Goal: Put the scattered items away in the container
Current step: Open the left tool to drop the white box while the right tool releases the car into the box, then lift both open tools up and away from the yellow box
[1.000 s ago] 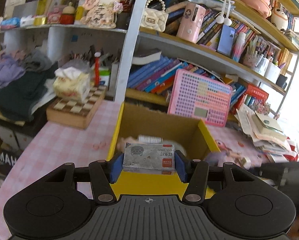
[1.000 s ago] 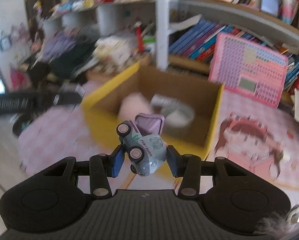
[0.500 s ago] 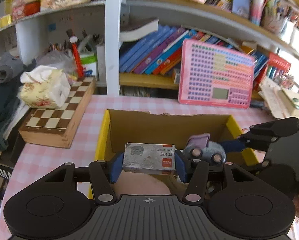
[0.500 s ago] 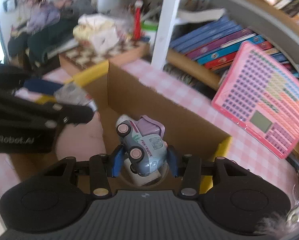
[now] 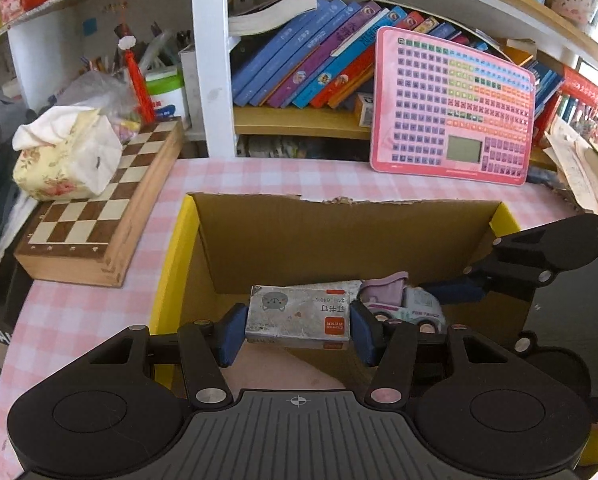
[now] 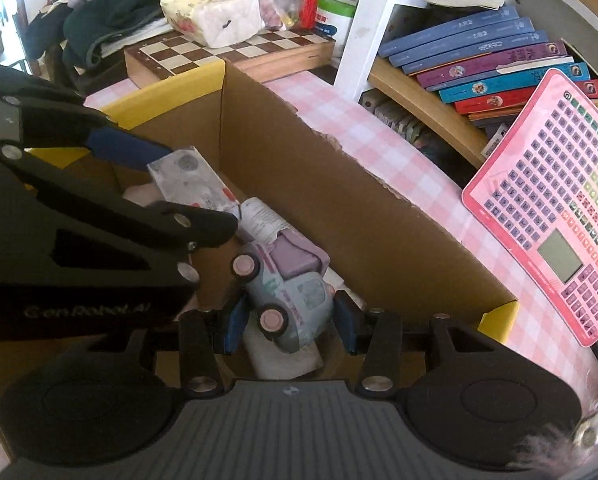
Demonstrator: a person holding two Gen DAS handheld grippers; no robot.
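My left gripper (image 5: 297, 330) is shut on a small grey staple box (image 5: 299, 317) with a cat face, held inside the open cardboard box (image 5: 339, 236) with yellow outer sides. My right gripper (image 6: 289, 326) is shut on a pale blue toy truck (image 6: 289, 298) with pink wheels and a purple top, also inside the cardboard box (image 6: 339, 200). The truck (image 5: 403, 308) shows beside the staple box in the left wrist view. The left gripper (image 6: 147, 184) with the staple box (image 6: 191, 184) shows at the left of the right wrist view. A white item and something pink lie on the box floor.
A chessboard case (image 5: 99, 216) with a floral tissue pack (image 5: 63, 156) stands left of the box. A pink keypad toy (image 5: 455, 104) leans on the bookshelf behind. The table has a pink checked cloth (image 5: 79, 312). Papers pile at the right.
Both grippers have moved forward and down into the cardboard box with their items still held. The truck now sits next to the staple box.
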